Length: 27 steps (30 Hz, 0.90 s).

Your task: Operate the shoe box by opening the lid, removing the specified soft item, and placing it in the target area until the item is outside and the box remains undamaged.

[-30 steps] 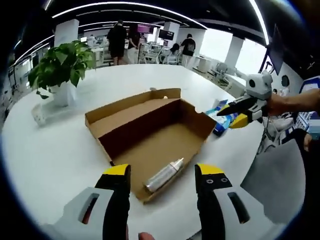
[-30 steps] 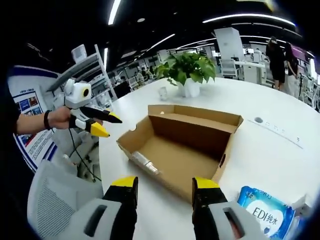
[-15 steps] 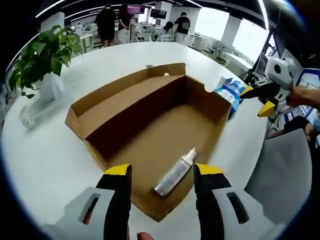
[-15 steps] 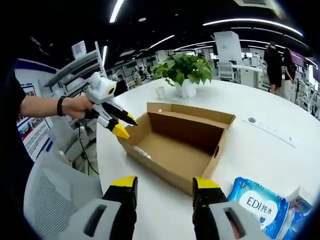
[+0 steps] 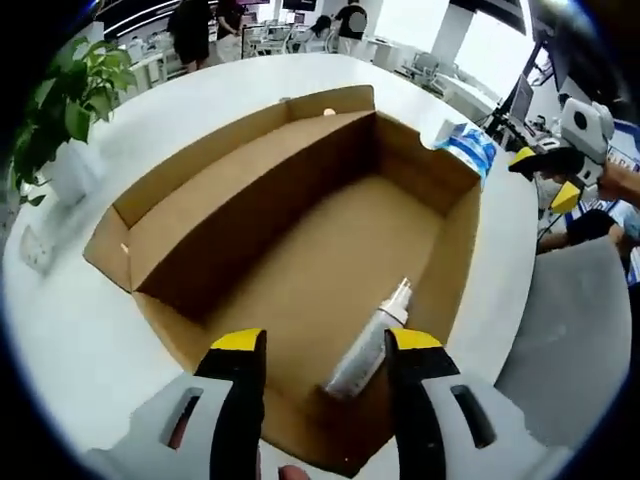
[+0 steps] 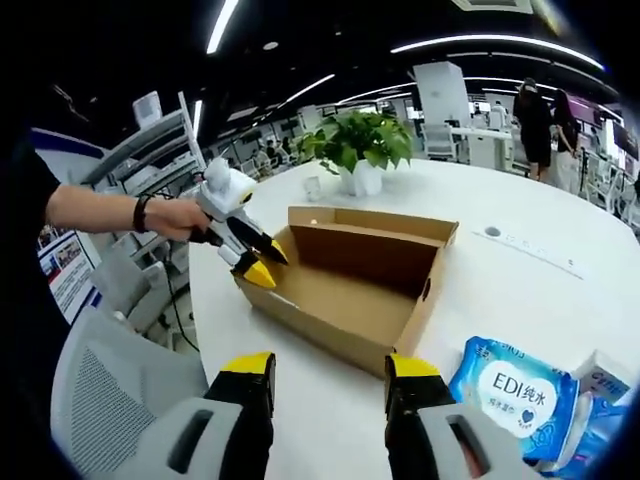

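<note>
Beside box, "EDI" wipes pack.

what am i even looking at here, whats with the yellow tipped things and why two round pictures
A person holds a hand tool in each hand, each ending in yellow-tipped tongs with a fisheye camera riding on it. The left gripper view looks along the left tongs, poised open above an open cardboard box with a silvery bottle lying in it. The right gripper view looks along the right tongs, also open and holding nothing. Across the box in that view you see the left tool in the person's hand. Everything sits on a white table, with a blue wipes pack and a potted plant.
</note>
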Each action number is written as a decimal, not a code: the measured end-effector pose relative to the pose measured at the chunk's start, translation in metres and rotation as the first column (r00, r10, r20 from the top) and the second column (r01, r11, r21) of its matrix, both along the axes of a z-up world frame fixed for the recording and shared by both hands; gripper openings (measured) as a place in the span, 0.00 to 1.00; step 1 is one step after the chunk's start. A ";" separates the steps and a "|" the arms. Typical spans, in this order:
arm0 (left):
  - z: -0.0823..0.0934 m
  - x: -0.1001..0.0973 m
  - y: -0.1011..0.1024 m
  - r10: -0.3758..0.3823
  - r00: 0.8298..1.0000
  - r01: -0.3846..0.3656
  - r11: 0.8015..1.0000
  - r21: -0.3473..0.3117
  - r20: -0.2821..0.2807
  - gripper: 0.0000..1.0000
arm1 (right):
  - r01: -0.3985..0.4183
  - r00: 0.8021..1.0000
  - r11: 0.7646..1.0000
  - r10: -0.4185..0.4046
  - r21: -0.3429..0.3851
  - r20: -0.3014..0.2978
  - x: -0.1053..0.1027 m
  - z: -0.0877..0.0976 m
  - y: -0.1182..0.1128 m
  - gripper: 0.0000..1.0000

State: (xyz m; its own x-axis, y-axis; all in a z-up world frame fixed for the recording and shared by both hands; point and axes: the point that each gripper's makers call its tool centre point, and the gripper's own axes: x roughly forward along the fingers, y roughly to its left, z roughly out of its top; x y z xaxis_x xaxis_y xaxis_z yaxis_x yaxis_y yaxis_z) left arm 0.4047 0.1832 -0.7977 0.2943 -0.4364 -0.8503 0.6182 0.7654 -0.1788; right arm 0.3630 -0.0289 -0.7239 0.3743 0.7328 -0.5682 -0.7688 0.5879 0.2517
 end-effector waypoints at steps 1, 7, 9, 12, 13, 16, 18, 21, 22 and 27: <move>-0.002 -0.001 0.000 -0.016 1.000 0.016 1.000 0.014 -0.004 0.49 | 0.001 1.000 1.000 -0.001 0.000 0.000 -0.001 0.000 0.000 0.41; -0.006 0.002 0.001 -0.091 0.996 0.091 0.994 0.054 -0.009 0.51 | 0.013 1.000 1.000 -0.013 -0.001 -0.010 -0.004 -0.002 -0.003 0.41; -0.008 0.003 0.005 -0.147 0.989 0.146 0.983 0.107 0.001 0.52 | 0.015 1.000 1.000 -0.015 -0.004 -0.010 -0.005 -0.002 -0.003 0.41; -0.009 0.003 0.005 -0.213 0.977 0.208 0.965 0.157 0.015 0.53 | 0.022 1.000 1.000 -0.022 -0.001 -0.010 -0.005 -0.001 -0.005 0.41; -0.008 0.004 0.004 -0.232 0.972 0.224 0.959 0.173 0.024 0.53 | 0.024 1.000 1.000 -0.024 -0.002 -0.010 -0.006 -0.001 -0.006 0.41; -0.007 0.006 0.002 -0.299 0.953 0.282 0.932 0.227 0.046 0.53 | 0.028 1.000 1.000 -0.028 -0.005 -0.011 -0.006 -0.001 -0.008 0.41; -0.007 0.005 -0.001 -0.329 0.943 0.307 0.919 0.249 0.054 0.54 | 0.032 0.999 0.999 -0.032 -0.006 -0.013 -0.006 -0.002 -0.009 0.41; -0.005 0.005 -0.006 -0.407 0.910 0.368 0.881 0.296 0.081 0.53 | 0.039 0.999 0.999 -0.040 -0.005 -0.015 -0.005 -0.004 -0.014 0.41; -0.005 0.004 -0.009 -0.422 0.902 0.381 0.875 0.297 0.085 0.52 | 0.040 0.999 0.999 -0.040 -0.005 -0.015 -0.005 -0.004 -0.014 0.41; -0.008 0.001 -0.016 -0.436 0.898 0.410 0.880 0.240 0.065 0.51 | 0.044 0.999 0.999 -0.044 -0.006 -0.024 -0.007 -0.005 -0.014 0.41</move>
State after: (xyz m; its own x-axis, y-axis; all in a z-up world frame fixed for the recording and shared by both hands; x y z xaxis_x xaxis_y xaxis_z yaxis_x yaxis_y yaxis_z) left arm 0.4061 0.1669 -0.8054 0.2226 -0.3518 -0.9092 0.8978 0.4375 0.0505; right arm 0.3564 -0.0434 -0.7293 0.3923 0.7128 -0.5814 -0.7362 0.6222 0.2662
